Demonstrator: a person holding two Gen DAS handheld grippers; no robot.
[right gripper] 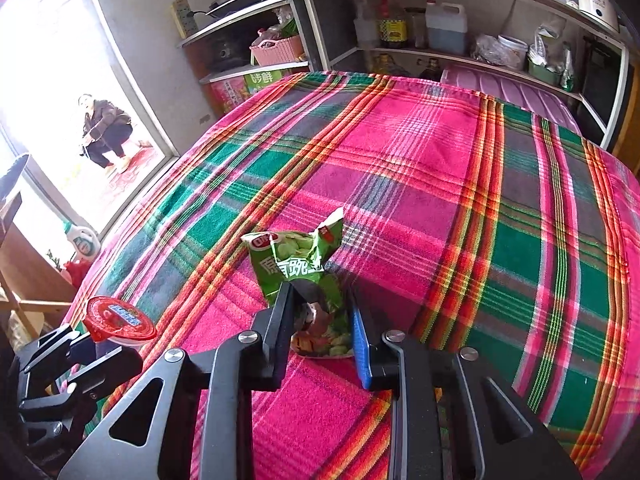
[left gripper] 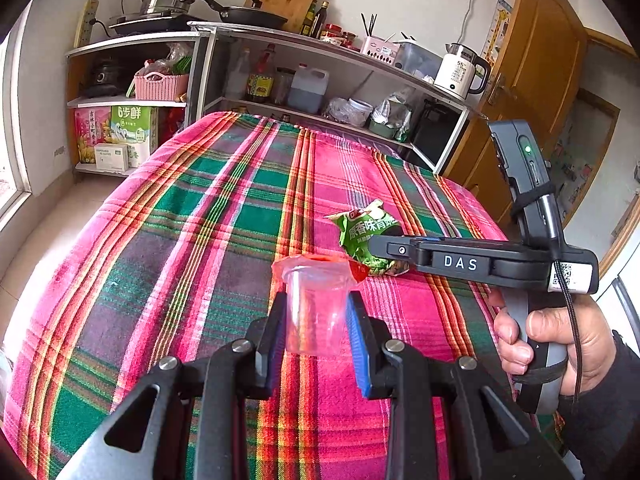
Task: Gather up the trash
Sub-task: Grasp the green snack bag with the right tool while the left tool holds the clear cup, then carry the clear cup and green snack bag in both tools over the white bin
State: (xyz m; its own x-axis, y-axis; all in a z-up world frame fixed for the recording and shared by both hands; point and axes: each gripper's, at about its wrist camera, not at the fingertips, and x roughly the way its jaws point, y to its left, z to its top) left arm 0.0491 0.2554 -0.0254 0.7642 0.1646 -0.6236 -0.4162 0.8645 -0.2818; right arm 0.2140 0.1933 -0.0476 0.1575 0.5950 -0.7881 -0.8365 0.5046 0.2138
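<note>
My left gripper (left gripper: 316, 316) is shut on a clear plastic cup (left gripper: 314, 312) with a peeled red foil lid, held above the plaid tablecloth (left gripper: 200, 220). The cup also shows in the right wrist view (right gripper: 120, 322), at the lower left, between the left gripper's fingers. My right gripper (right gripper: 320, 316) is shut on a crumpled green snack bag (right gripper: 296, 264), which stands up between its fingers. In the left wrist view the right gripper (left gripper: 384, 250) reaches in from the right and grips the green bag (left gripper: 366, 232).
The plaid cloth (right gripper: 440, 184) covers the whole table. Behind it stand shelves (left gripper: 240, 96) with bottles, a pink basket, pots and a white kettle (left gripper: 460, 72). A wooden door (left gripper: 536, 60) is at the right. A window with a crouching person outside (right gripper: 104, 128) is at the left.
</note>
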